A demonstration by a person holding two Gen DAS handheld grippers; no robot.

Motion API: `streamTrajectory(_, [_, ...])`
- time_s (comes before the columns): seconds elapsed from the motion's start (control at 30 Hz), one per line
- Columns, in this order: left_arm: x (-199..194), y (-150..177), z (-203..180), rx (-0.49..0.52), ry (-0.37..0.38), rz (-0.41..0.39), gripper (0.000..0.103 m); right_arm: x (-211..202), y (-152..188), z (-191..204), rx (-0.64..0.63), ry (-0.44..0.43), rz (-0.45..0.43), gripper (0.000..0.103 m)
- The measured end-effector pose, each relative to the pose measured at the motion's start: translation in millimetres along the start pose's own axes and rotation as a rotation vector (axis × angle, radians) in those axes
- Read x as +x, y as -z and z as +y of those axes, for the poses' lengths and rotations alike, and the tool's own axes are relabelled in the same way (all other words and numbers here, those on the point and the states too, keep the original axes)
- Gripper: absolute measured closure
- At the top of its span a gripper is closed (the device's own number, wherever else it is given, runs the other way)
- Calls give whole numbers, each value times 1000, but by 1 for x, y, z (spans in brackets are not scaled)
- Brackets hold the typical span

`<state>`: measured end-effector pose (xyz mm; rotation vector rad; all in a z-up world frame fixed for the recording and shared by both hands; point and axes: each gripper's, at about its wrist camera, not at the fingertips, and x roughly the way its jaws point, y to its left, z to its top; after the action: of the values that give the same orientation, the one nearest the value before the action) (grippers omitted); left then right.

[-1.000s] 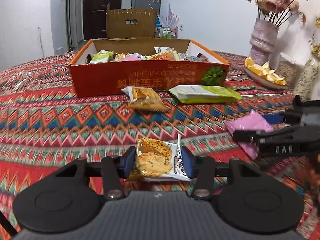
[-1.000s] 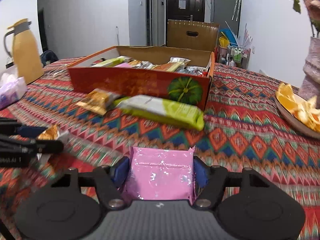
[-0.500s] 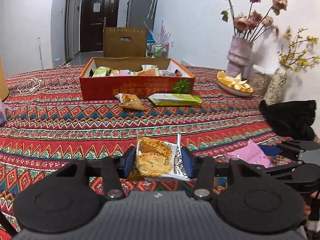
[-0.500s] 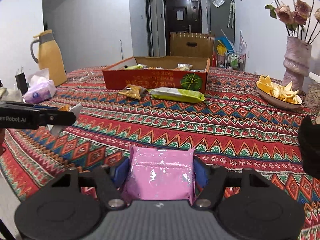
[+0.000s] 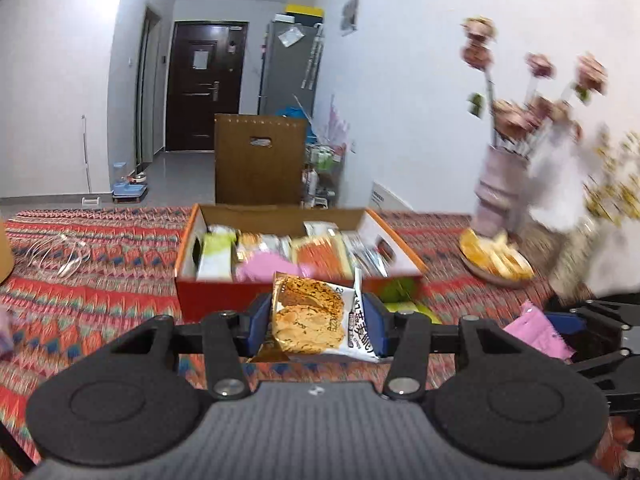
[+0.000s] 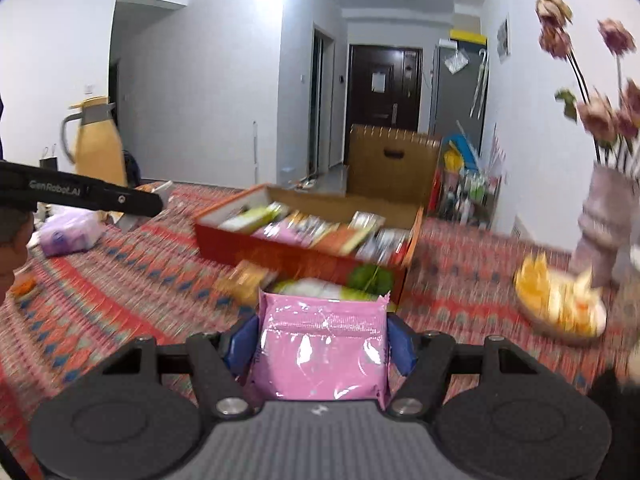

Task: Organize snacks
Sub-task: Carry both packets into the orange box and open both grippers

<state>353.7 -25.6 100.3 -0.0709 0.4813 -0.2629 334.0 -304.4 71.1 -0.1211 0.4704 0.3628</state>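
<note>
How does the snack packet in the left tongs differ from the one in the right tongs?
The gold and white biscuit packet in the left tongs shows printed biscuits and text; the plain glossy pink packet in the right tongs shows no picture. The pink packet looks wider, so its tongs stand further apart. Both are sealed and clamped upright in front of the orange cardboard box.

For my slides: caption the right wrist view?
Right gripper carries a pink packet toward the snack box.

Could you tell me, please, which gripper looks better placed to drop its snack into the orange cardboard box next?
Probably the left gripper: its biscuit packet sits centred just before the orange cardboard box. The right gripper, holding the pink packet, faces the box's corner.
</note>
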Motion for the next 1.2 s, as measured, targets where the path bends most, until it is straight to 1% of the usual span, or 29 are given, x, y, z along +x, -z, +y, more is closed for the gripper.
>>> streamTrajectory(0.07, [32,-24,15,-34,16,10,54,29,-26,-12,-18,3,-7,36])
streamTrajectory(0.13, [63,-46,25,-41,4,5,54,65,-50,-25,-37,5,0,36])
streamTrajectory(0.2, [95,-62,34,-5,-6,-10,53,106,-72,-39,-34,27,8,36])
streamTrajectory(0.27, [133,-76,42,6,-27,10,53,157,-92,-54,-26,68,49,36])
streamTrajectory(0.33, [173,-88,51,-3,-35,46,53,205,-106,-61,-55,114,94,36])
streamTrajectory(0.43, [231,-100,65,-27,-60,117,53,266,-119,-64,-100,163,157,36])
streamTrajectory(0.53, [284,-101,74,-46,-86,193,52,321,-125,-58,-190,231,227,36])
streamTrajectory(0.6, [307,-97,79,-50,-93,226,45,349,-123,-51,-254,273,284,36])
streamTrajectory(0.63, [314,-95,80,-56,-105,229,37,361,-121,-49,-282,293,313,36])
streamTrajectory(0.7, [321,-89,83,-48,-110,236,36,378,-118,-44,-307,313,354,35])
streamTrajectory(0.77, [320,-88,83,-43,-94,234,31,386,-123,-46,-264,278,380,33])
streamTrajectory(0.87, [308,-90,88,-54,-80,212,28,380,-132,-64,-101,161,359,26])
streamTrajectory(0.9, [305,-92,90,-56,-78,209,28,377,-134,-71,-58,145,359,25])
streamTrajectory(0.97, [293,-97,96,-72,-83,197,27,364,-140,-80,6,114,329,25])
streamTrajectory(1.07, [269,-108,98,-66,-89,173,26,337,-151,-87,46,93,280,25])
streamTrajectory(1.17, [245,-120,91,-23,-88,150,21,305,-165,-86,21,101,232,25])
streamTrajectory(1.2, [236,-123,87,-4,-81,145,20,293,-169,-84,5,100,220,25])
